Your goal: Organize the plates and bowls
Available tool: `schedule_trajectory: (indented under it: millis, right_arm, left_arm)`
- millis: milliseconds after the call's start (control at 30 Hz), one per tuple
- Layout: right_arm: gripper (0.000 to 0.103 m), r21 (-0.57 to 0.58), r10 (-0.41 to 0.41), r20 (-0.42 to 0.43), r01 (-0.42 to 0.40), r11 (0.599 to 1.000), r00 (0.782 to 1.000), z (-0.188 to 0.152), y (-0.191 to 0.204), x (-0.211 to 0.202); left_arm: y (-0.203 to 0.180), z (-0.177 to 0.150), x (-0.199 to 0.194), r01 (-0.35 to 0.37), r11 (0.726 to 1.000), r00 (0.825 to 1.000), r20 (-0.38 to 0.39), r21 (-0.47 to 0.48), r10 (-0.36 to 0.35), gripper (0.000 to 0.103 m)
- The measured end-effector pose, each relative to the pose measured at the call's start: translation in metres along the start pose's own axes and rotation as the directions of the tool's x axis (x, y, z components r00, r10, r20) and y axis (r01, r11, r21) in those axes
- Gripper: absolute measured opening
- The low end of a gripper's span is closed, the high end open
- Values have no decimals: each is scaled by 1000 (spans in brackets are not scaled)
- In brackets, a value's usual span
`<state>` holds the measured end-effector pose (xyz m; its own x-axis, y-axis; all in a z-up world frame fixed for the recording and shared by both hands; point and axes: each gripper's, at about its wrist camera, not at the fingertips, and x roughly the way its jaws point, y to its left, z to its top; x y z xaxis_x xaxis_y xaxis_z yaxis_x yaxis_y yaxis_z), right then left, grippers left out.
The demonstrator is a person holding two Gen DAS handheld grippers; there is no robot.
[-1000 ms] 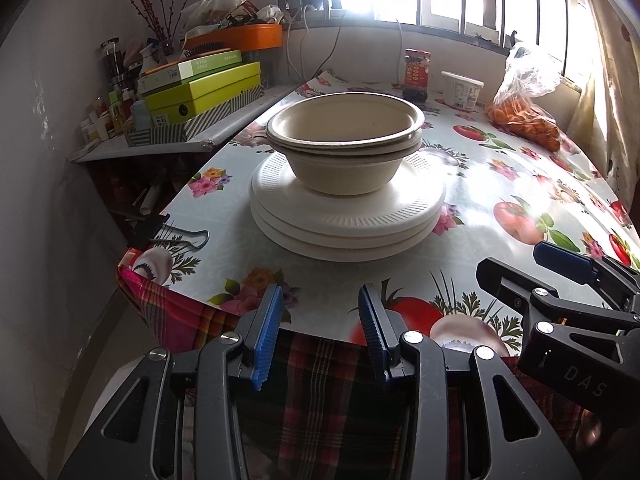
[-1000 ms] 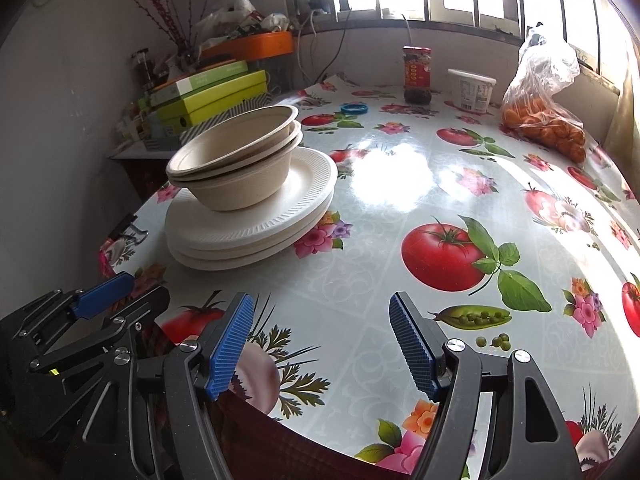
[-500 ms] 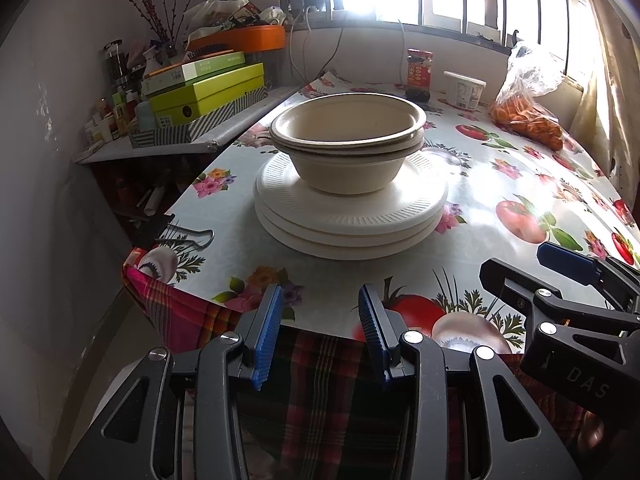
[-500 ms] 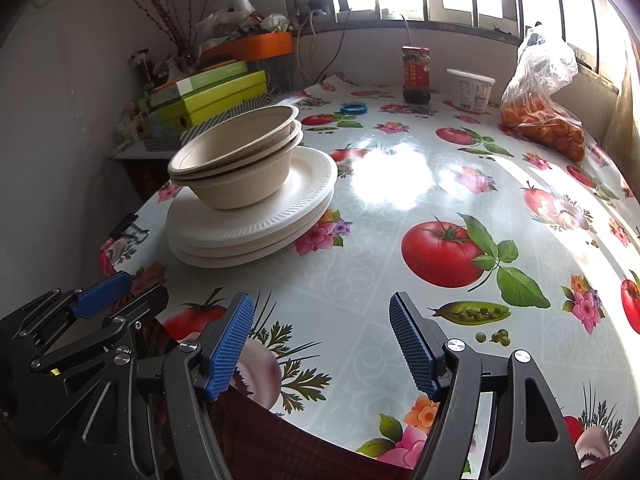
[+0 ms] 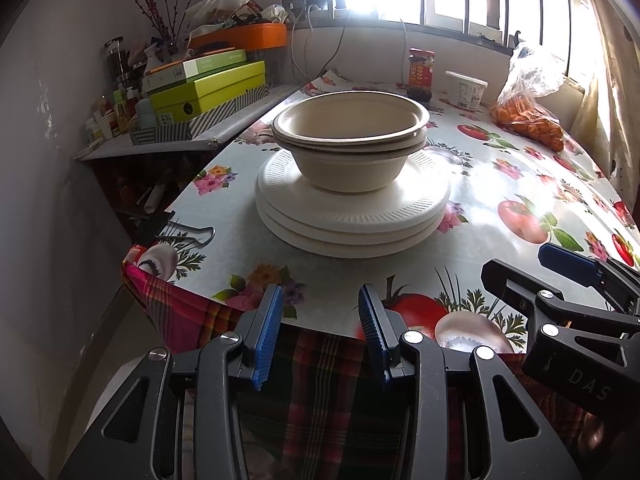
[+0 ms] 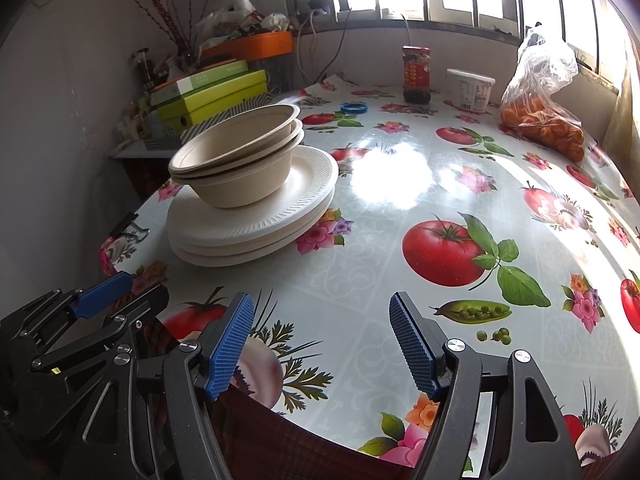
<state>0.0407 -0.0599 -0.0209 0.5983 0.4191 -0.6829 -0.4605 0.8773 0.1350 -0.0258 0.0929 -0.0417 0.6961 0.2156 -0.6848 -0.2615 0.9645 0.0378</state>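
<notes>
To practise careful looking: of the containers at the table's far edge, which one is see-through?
The plastic bag of orange fruit, rightmost; the red-labelled jar and white tub beside it hide their contents.

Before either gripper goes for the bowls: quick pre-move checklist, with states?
1. Left gripper open and empty: ok.
2. Right gripper open and empty: ok.
3. Bowls nested and upright on the plates: ok; the top rims sit slightly askew.
4. Plates stacked flat on the table: ok.
5. Nothing between the left gripper and the stack: ok.
6. Exact bowl count: cannot tell; at least two rims show.
</notes>
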Motion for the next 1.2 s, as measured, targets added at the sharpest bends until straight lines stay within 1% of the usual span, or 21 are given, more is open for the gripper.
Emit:
schedule_trajectory:
  millis: [1200]
  right_arm:
    - [71,-4,-4,-1,4,1000,1000,0,2,0]
  left_arm:
    - [2,2,4,10,1000,1000,-4,2,-10,41]
